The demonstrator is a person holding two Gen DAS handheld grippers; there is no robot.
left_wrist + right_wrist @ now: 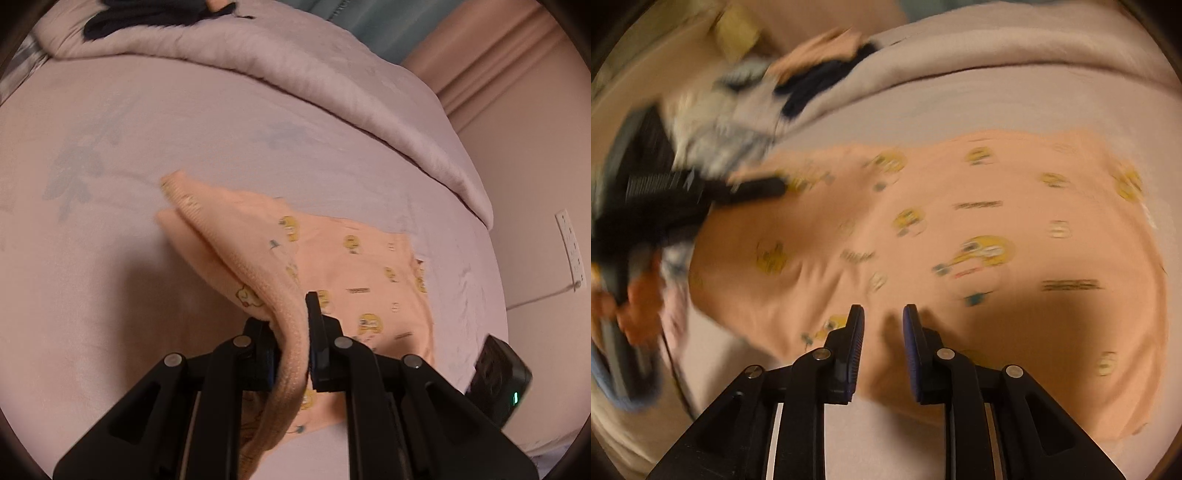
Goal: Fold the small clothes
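Note:
A small peach garment (343, 266) with yellow cartoon prints lies on the pink bed sheet (147, 129). My left gripper (293, 325) is shut on its ribbed hem and holds that edge lifted and folded over the rest. In the right wrist view the same garment (960, 229) spreads flat across the bed. My right gripper (882, 325) is open and empty, just above the garment's near edge. The left gripper (665, 195) shows blurred at the left of that view.
A rolled pink quilt (295, 85) lies along the far side of the bed, with dark clothes (122, 18) on it. The right gripper's body (498, 376) sits at the bed's right edge. A wall socket (570, 247) and curtain are beyond.

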